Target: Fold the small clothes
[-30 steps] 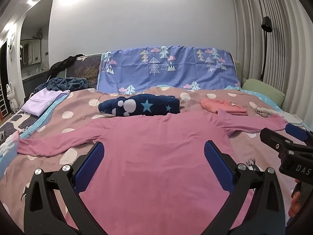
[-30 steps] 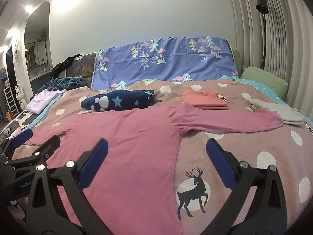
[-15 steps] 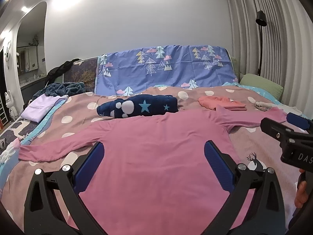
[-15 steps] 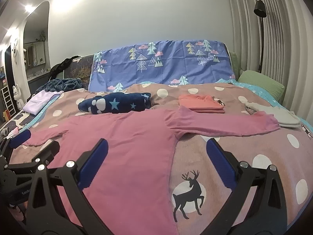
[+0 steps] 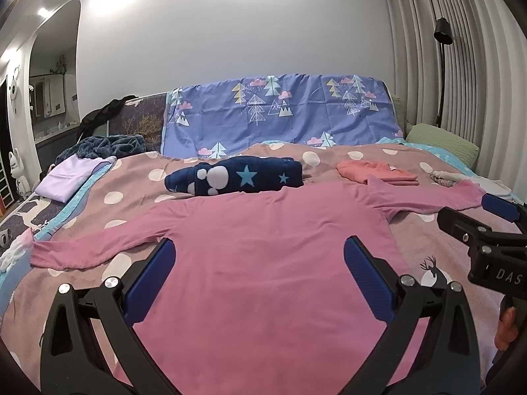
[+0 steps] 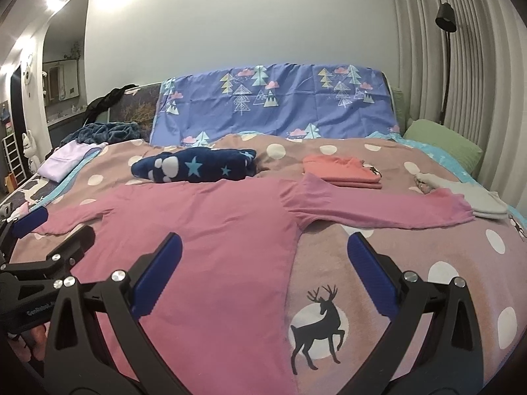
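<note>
A pink long-sleeved shirt (image 5: 263,250) lies flat on the bed with both sleeves spread out; it also shows in the right wrist view (image 6: 210,237). My left gripper (image 5: 258,276) is open and empty, held above the shirt's body. My right gripper (image 6: 263,273) is open and empty, above the shirt's right side edge near the armpit. Each gripper shows at the edge of the other's view, the right gripper (image 5: 487,230) at the right and the left gripper (image 6: 42,240) at the left.
On the spotted bedspread (image 6: 378,247) behind the shirt lie a folded navy star garment (image 5: 234,177), a folded coral garment (image 5: 378,171), a grey-white garment (image 6: 467,197) and a lilac garment (image 5: 66,177). A green pillow (image 6: 441,144) lies at the far right.
Both grippers have tilted up and drawn back slightly, so the bed sits lower in view. Both stay open. The shirt has not moved.
</note>
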